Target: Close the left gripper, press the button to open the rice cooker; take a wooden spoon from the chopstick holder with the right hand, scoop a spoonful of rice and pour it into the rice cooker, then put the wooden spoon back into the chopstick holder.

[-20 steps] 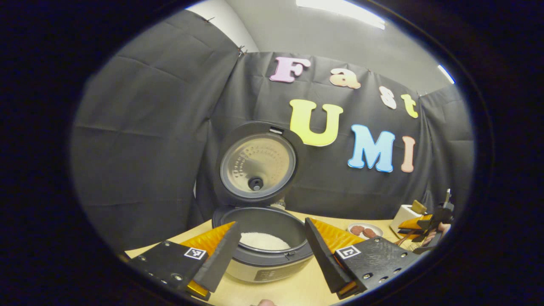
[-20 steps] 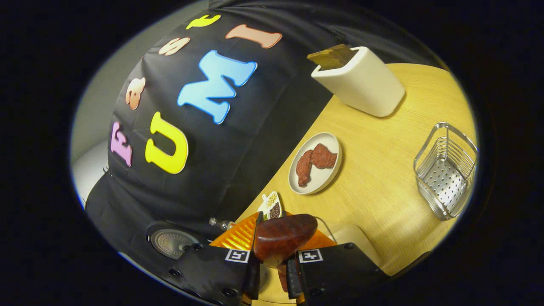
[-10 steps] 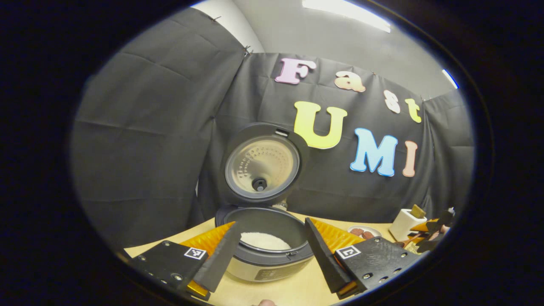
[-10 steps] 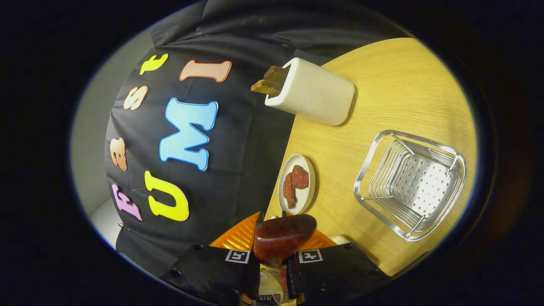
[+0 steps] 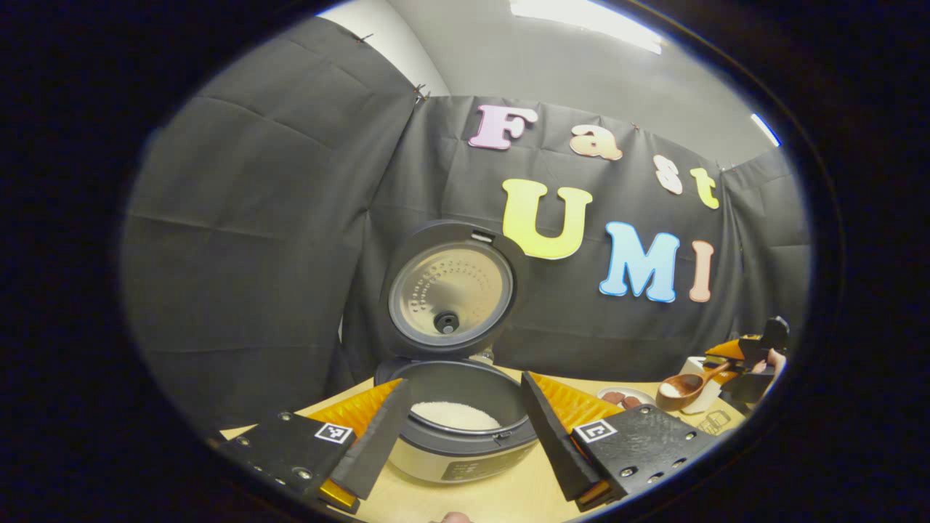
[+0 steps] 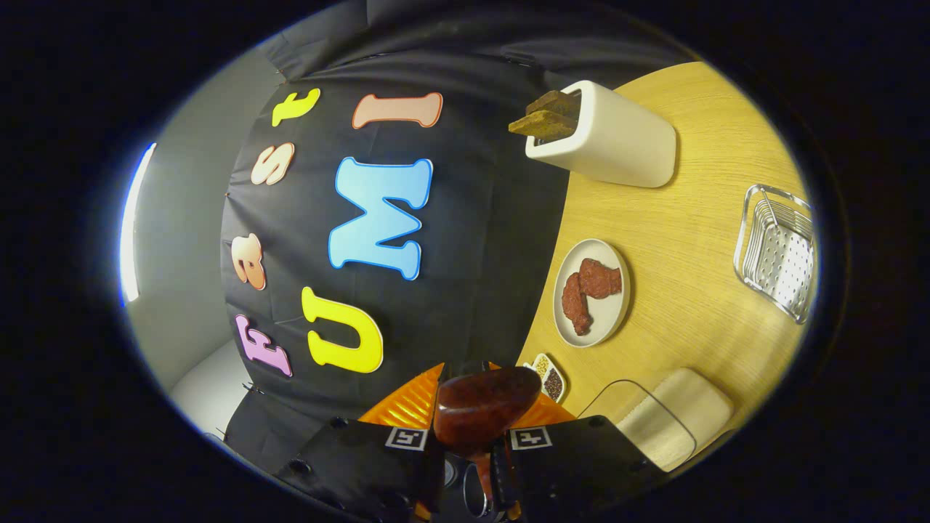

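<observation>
Clamping wooden spoon [image 6: 481,407], right hand-held gripper [image 6: 465,436], left hand-held gripper [image 5: 461,425] spread, meat plate [image 6: 609,319] beside.

A black cloth wall [image 5: 276,240] hangs behind the light wooden table [image 6: 690,240]. Above the cloth is a plain grey wall [image 5: 581,65]. A long bright light [image 5: 581,18] shines on the ceiling, high over the tongs.

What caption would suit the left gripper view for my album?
Open tool faces an open rice cooker with rice inside, as a wooden spoon carries another scoop at right.
</observation>
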Demonstrator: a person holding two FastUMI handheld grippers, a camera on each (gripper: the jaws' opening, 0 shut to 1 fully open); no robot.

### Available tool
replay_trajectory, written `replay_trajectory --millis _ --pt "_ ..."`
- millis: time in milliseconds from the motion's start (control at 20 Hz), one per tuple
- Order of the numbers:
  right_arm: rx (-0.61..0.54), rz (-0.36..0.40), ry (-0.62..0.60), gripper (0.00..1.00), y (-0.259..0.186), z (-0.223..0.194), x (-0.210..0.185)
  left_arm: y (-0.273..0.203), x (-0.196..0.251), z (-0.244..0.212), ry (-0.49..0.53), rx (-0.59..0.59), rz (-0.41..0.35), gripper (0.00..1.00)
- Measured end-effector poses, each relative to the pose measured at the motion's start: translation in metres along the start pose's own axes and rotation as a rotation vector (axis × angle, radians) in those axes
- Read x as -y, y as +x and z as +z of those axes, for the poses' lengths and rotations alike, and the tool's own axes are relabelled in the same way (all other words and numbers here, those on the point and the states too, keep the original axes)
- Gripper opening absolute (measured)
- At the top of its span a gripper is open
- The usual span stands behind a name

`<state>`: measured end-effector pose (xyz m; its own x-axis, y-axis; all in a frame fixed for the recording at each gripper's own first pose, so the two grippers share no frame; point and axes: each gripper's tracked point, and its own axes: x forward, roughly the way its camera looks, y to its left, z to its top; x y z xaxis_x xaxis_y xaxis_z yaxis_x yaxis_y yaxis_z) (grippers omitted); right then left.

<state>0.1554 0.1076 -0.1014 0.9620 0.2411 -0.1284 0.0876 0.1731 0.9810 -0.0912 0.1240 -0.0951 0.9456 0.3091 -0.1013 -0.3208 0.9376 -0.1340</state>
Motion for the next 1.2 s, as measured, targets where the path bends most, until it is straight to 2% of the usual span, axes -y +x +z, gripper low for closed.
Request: replay_trajectory --millis 200,550,850,950,1000,1050,1100,1150,1200 --pt "-0.041 0.003 0.007 0.27 0.024 -0.027 -0.02 -0.004 -0.002 0.006 0.021 0.009 -0.006 0.94" --pt "-0.16 0.045 -0.02 0.27 0.057 -0.097 -0.069 -0.004 -0.03 0.008 0.023 0.015 0.04 0.93" --pt "-0.27 0.078 -0.118 0.27 0.082 -0.169 -0.106 0.0 -0.066 -0.008 -0.007 -0.017 0.091 0.95" --pt "-0.309 0.086 -0.153 0.23 0.091 -0.195 -0.118 -0.002 -0.073 -0.007 0.004 -0.016 0.096 0.95" --pt "-0.324 0.094 -0.184 0.27 0.095 -0.207 -0.124 -0.003 -0.076 -0.006 0.011 -0.012 0.098 0.95" --pt "-0.335 0.101 -0.222 0.23 0.099 -0.219 -0.128 -0.002 -0.077 -0.006 0.016 -0.012 0.097 0.95" --pt "-0.348 0.108 -0.262 0.27 0.102 -0.23 -0.131 0.001 -0.077 -0.006 0.013 -0.015 0.091 0.95" --pt "-0.358 0.113 -0.298 0.22 0.105 -0.241 -0.132 0.002 -0.076 -0.006 0.006 -0.019 0.084 0.94" --pt "-0.37 0.119 -0.33 0.22 0.107 -0.251 -0.133 0.004 -0.076 -0.005 0.005 -0.019 0.081 0.95"
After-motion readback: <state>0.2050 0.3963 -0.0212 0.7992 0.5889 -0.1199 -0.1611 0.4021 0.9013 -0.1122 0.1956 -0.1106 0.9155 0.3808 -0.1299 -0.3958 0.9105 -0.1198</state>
